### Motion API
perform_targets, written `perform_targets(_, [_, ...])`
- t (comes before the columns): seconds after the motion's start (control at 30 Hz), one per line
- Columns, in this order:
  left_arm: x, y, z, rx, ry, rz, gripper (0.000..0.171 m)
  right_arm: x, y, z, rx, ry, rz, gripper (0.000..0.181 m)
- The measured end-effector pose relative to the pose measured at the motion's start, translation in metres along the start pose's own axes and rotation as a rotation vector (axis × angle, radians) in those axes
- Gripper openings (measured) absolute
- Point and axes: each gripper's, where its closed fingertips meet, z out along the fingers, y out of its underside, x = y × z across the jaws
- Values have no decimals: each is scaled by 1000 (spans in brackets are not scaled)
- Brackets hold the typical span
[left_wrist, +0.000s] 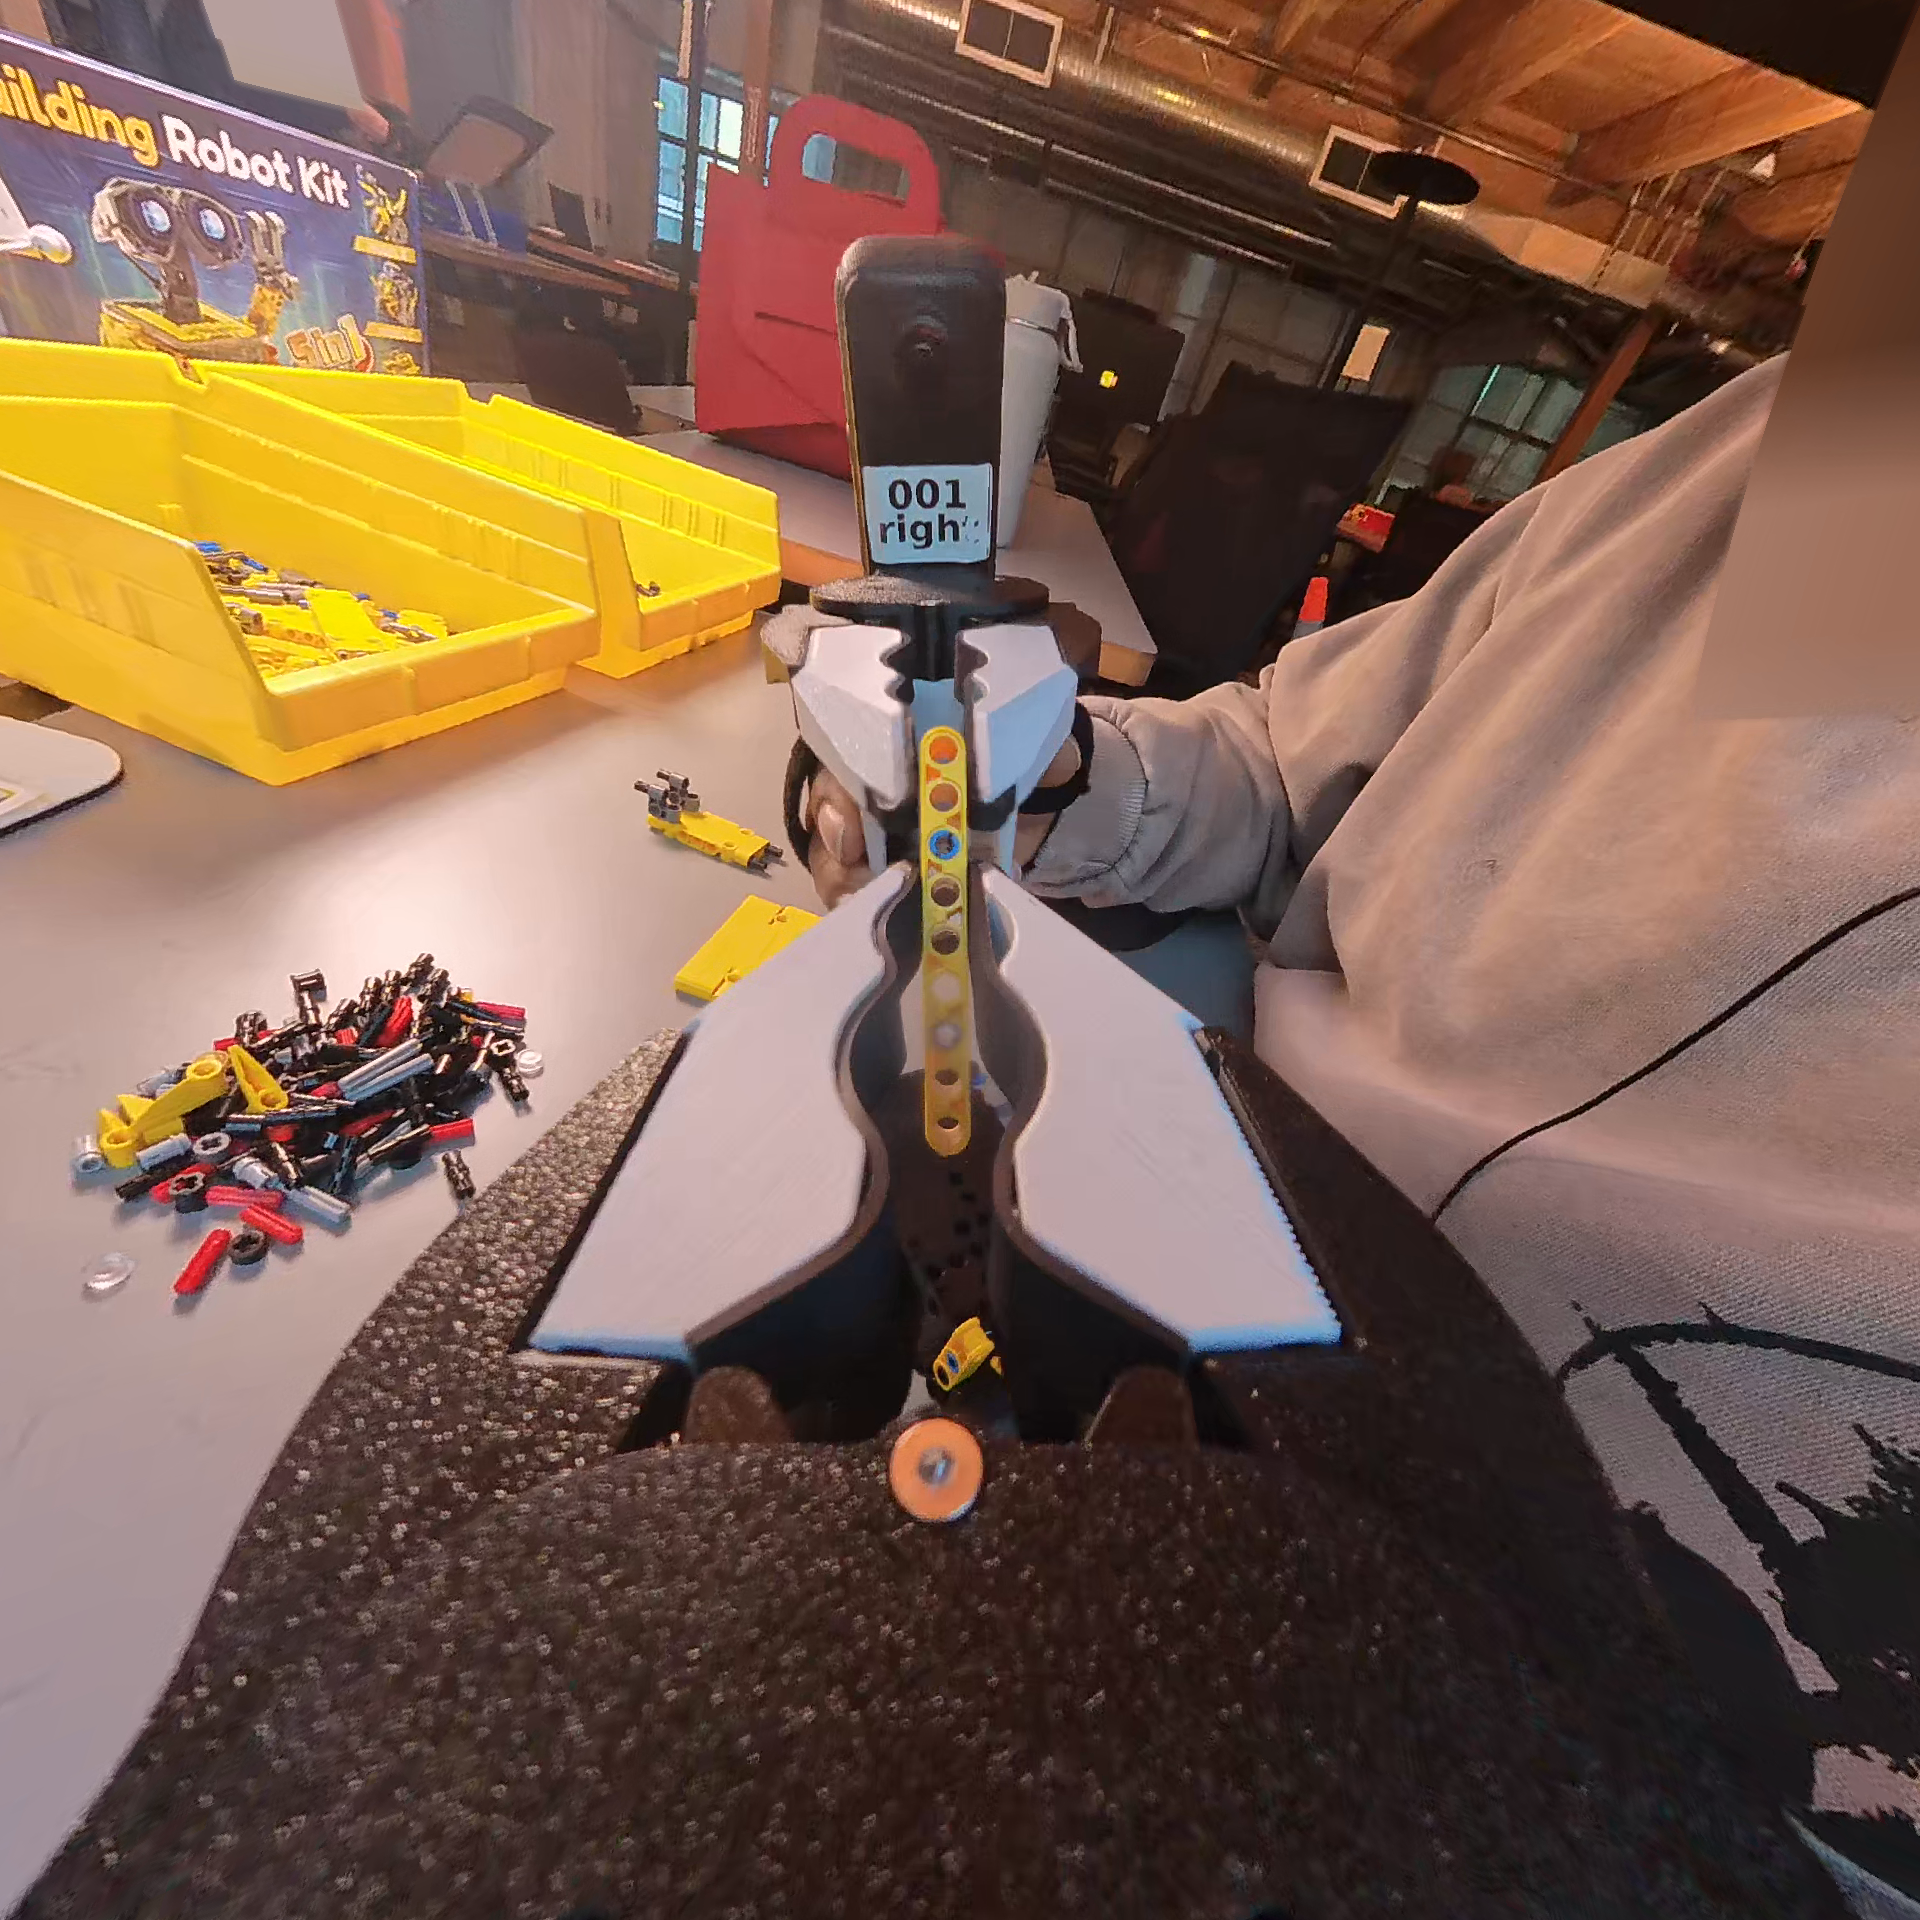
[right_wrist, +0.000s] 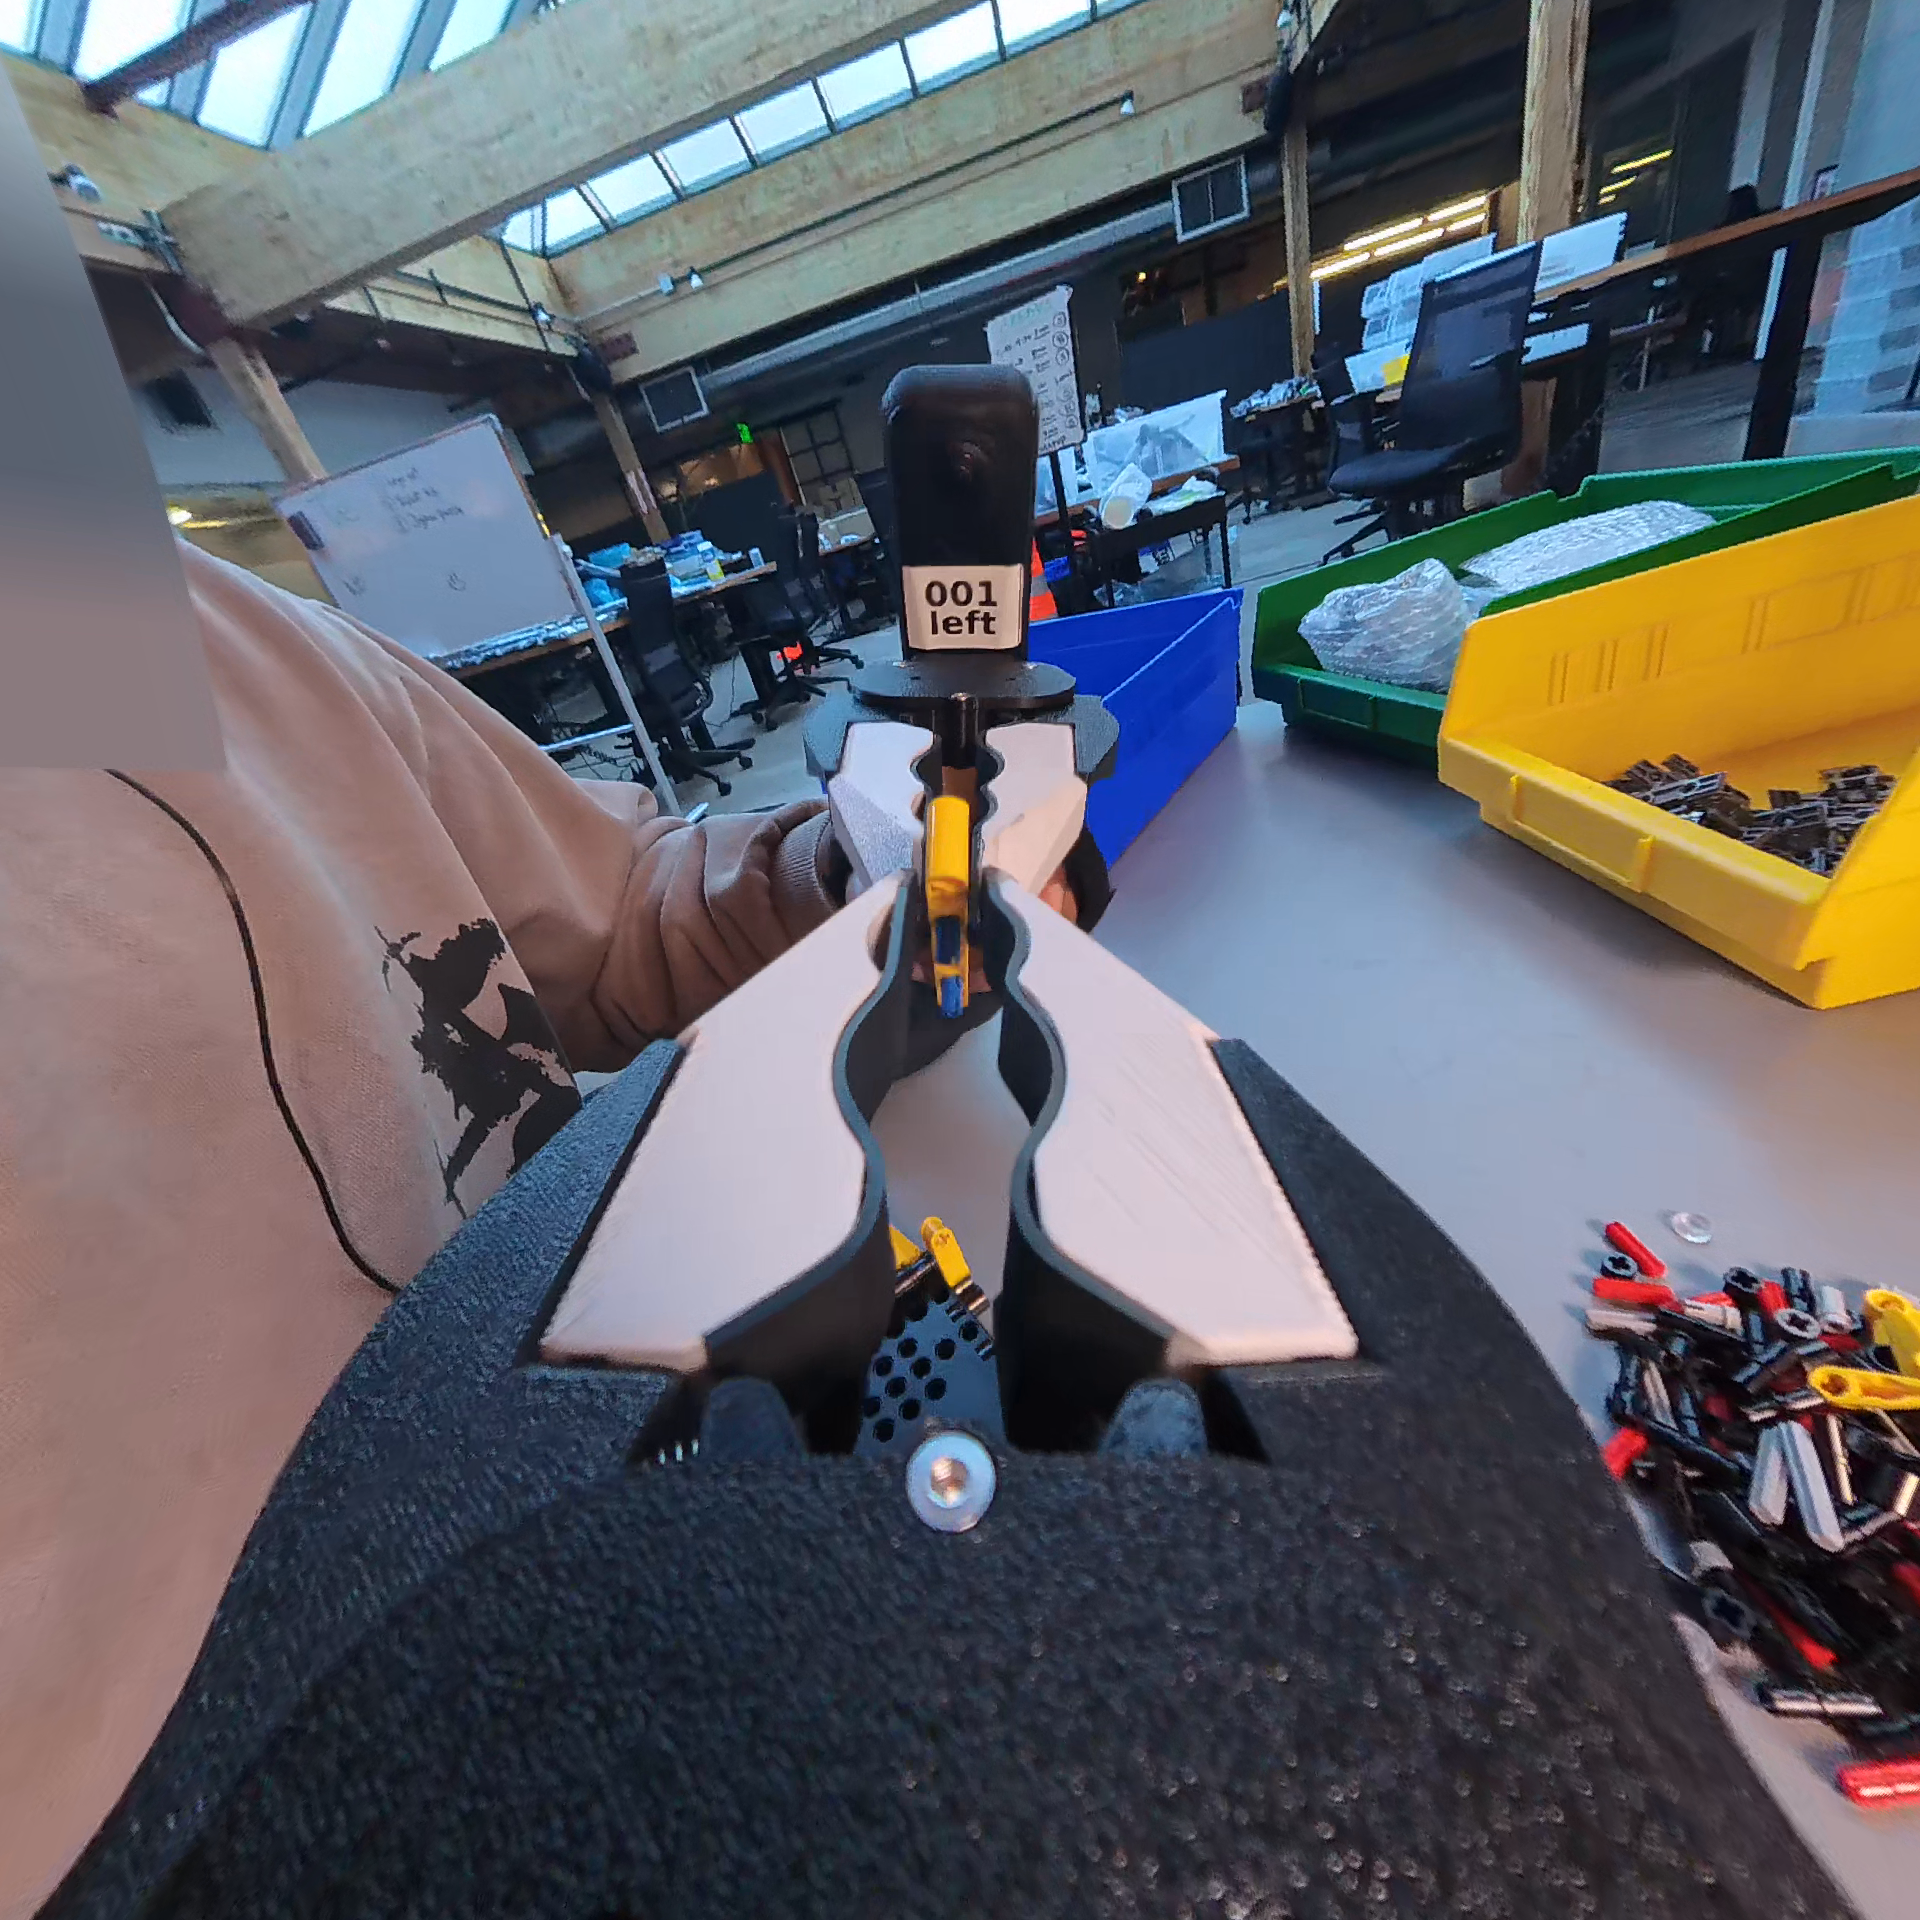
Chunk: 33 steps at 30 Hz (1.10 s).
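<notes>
A long yellow beam with holes (left_wrist: 945, 997) runs lengthwise between my two grippers, which face each other tip to tip above the grey table (left_wrist: 520, 894). My left gripper (left_wrist: 943, 899) is shut on the beam, and most of its length lies between the left fingers. My right gripper (right_wrist: 951, 899) is shut on the beam's other end (right_wrist: 948, 852). A blue pin (left_wrist: 943, 844) sits in one hole near that end and also shows in the right wrist view (right_wrist: 948, 966). The right gripper shows beyond the beam in the left wrist view (left_wrist: 940, 790), and the left gripper in the right wrist view (right_wrist: 954, 800).
A pile of small black, red, grey and yellow parts (left_wrist: 301, 1101) lies on the table, also in the right wrist view (right_wrist: 1787, 1403). Yellow bins (left_wrist: 312, 582), a yellow plate (left_wrist: 738, 945), a small yellow assembly (left_wrist: 707, 821), a kit box (left_wrist: 208, 229), a green bin (right_wrist: 1558, 540) and a blue bin (right_wrist: 1153, 675) stand around. A person's sleeve (left_wrist: 1403, 748) is at the right. Only a small space, under 4 cm, lies between the two pairs of fingers.
</notes>
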Motion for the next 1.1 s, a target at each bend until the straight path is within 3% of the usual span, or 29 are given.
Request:
perform_targets(0.13, [-3, 4, 2, -8, -22, 5, 6, 3, 3, -2, -48, 18, -27, 6])
perform_targets(0.3, [-2, -1, -7, -22, -24, 30, 22, 10, 22, -8, -222, 54, -69, 6])
perform_targets(0.5, [-1, 12, -2, -106, -47, 85, 6, 3, 39, 2, -333, 61, -161, 6])
perform_targets(0.7, [3, 12, -5, -140, -67, 187, 6, -1, 35, 4, -306, 46, -152, 6])
perform_targets(1.0, [4, 19, -3, -170, -50, 169, 6, -2, 39, 3, -353, 57, -225, 6])
perform_targets(1.1, [8, 6, -6, -102, -40, 169, 5, -8, 25, 3, -255, 19, -190, 5])
